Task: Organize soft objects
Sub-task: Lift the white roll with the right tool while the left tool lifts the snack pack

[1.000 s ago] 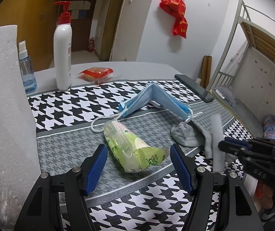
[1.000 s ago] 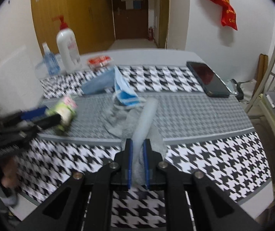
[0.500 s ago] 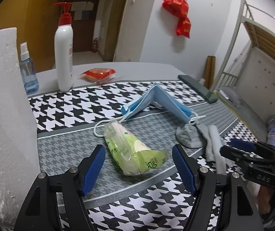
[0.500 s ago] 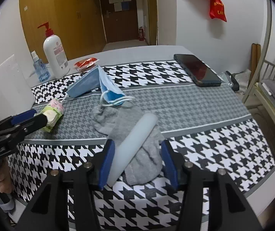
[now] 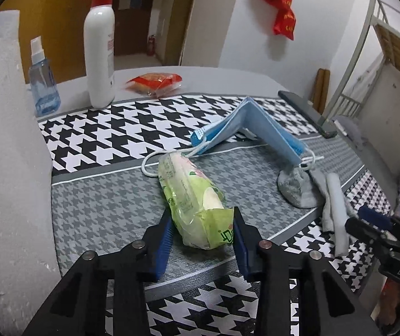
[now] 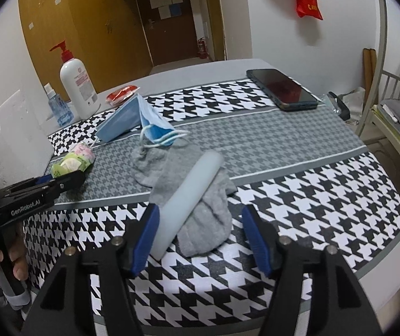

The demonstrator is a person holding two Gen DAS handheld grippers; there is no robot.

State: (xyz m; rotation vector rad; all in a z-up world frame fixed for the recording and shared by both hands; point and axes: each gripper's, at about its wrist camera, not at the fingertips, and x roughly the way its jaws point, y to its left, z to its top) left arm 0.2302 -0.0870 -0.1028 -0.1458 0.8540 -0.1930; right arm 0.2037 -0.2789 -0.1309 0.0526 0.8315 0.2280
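A green tissue pack [image 5: 188, 190] lies on the houndstooth cloth [image 5: 102, 128]. My left gripper [image 5: 202, 232] is closing on its near end, and both blue pads touch the wrapper. Behind it stands a folded blue face mask [image 5: 256, 128] with white ear loops. To the right, a pale blue tube [image 6: 191, 190] rests across a grey sock [image 6: 155, 165]. My right gripper [image 6: 200, 224] is opening around the tube's near end; the left pad is close to it and the right pad is well clear. The left gripper [image 6: 60, 179] and tissue pack [image 6: 74, 162] also show in the right wrist view.
At the back left stand a white pump bottle [image 5: 99, 53], a small blue spray bottle [image 5: 43, 84] and a red snack packet [image 5: 155, 82]. A dark phone [image 6: 281, 88] lies at the far right. A white foam board [image 5: 4, 168] borders the left; a metal bed frame [image 6: 390, 128] stands right.
The left jaws have closed from wide apart onto the tissue pack. The right jaws, shut on the tube a second ago, have opened, leaving the tube lying on the sock.
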